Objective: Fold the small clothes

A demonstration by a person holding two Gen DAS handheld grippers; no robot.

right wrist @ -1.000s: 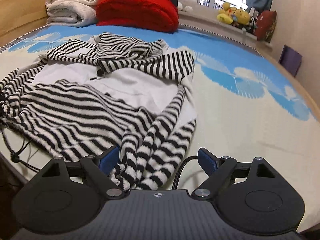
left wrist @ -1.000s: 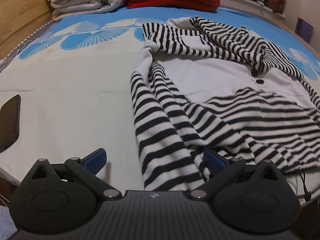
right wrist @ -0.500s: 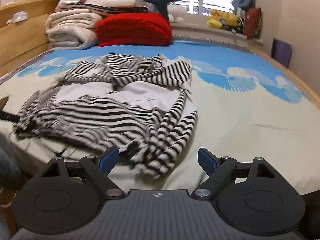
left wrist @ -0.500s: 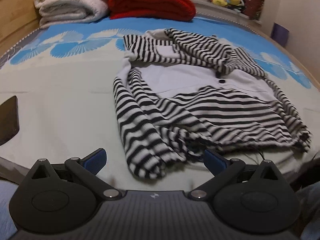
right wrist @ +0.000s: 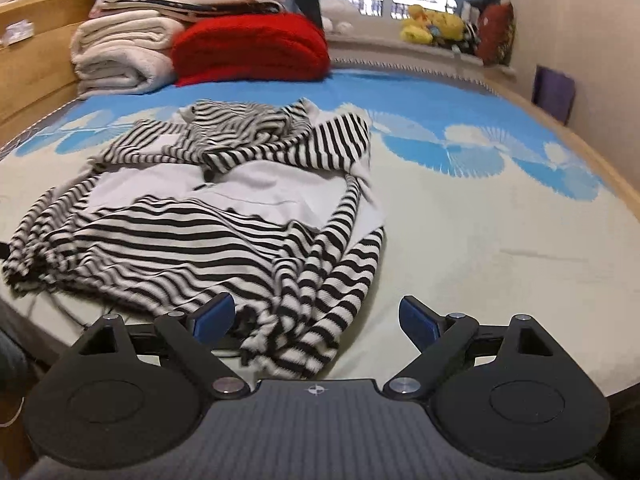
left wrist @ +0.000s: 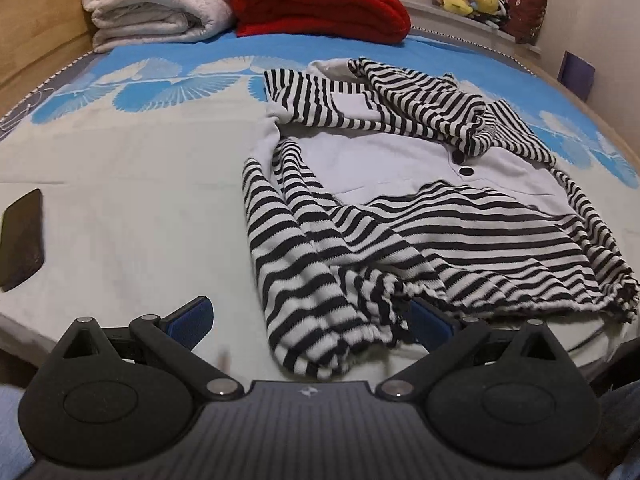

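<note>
A black-and-white striped sweater with a plain white chest panel lies face up on the bed, hem toward me and both sleeves folded down along its sides. My left gripper hovers open over the near end of the left sleeve; the cuff lies between the blue pads without being pressed. In the right wrist view the same sweater fills the left half. My right gripper is wide and still opening over the right sleeve's cuff, which lies loose between its fingers.
A pale sheet with a blue fan print covers the bed. A dark phone lies at its left edge. Folded white blankets and a red one are stacked at the head. Plush toys sit on the sill; a wooden frame runs along the left.
Both grippers have drawn back and lifted a little from the sweater, so both cuff ends now show in front of the fingers. The sweater itself lies as before.
</note>
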